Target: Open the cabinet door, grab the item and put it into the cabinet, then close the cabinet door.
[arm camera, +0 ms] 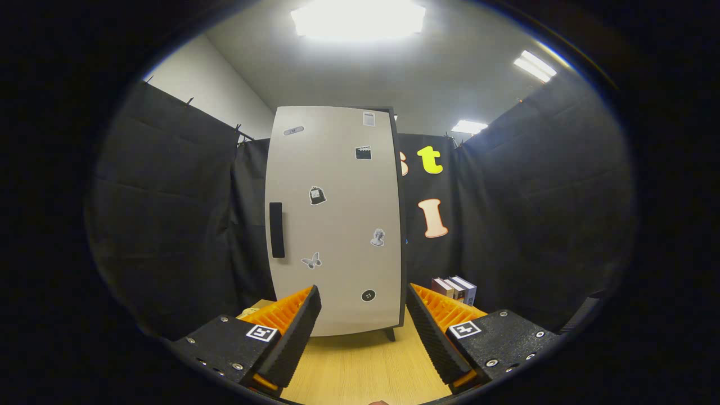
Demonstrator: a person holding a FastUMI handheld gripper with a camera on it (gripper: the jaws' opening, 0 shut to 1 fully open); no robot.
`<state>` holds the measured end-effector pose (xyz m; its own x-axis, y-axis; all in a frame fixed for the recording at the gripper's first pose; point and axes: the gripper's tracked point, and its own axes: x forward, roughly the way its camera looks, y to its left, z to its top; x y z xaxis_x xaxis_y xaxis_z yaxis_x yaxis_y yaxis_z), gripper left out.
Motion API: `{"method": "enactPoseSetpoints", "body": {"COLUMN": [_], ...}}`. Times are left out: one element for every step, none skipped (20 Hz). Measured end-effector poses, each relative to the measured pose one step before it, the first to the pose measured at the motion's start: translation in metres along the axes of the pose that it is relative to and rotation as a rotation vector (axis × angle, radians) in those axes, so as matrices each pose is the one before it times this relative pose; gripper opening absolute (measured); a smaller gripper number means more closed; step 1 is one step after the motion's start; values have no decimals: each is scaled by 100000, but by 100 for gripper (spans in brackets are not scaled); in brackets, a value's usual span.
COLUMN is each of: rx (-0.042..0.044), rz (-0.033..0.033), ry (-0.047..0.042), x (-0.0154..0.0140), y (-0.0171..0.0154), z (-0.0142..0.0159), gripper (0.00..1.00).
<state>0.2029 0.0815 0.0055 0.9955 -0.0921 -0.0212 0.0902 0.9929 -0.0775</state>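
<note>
A tall light-grey cabinet (pixel 337 219) stands on short legs on the wooden table (pixel 365 365), just beyond my fingers. Its door is shut and carries several small stickers. A black vertical handle (pixel 276 229) sits near the door's left edge. My gripper (pixel 363 320) is open, with nothing between the two orange-and-black fingers (pixel 292 332). The fingers point at the lower part of the door, a short way in front of it.
A few books (pixel 455 288) stand on the table to the right of the cabinet, beyond the right finger. A small pale object (pixel 253 308) peeks out behind the left finger, too hidden to identify. Black cloth walls close in the booth on both sides.
</note>
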Motion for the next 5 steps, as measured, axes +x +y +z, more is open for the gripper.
{"method": "enactPoseSetpoints", "body": {"rx": [114, 781, 1376, 1220, 990], "rz": [-1403, -723, -460, -617, -779], "ry": [498, 875, 461, 396, 104], "x": [-316, -304, -390, -194, -371], "y": [-502, -195, -190, -260, -220], "z": [-394, -398, -380, -284, -228], "gripper": [95, 95, 95, 95, 95]}}
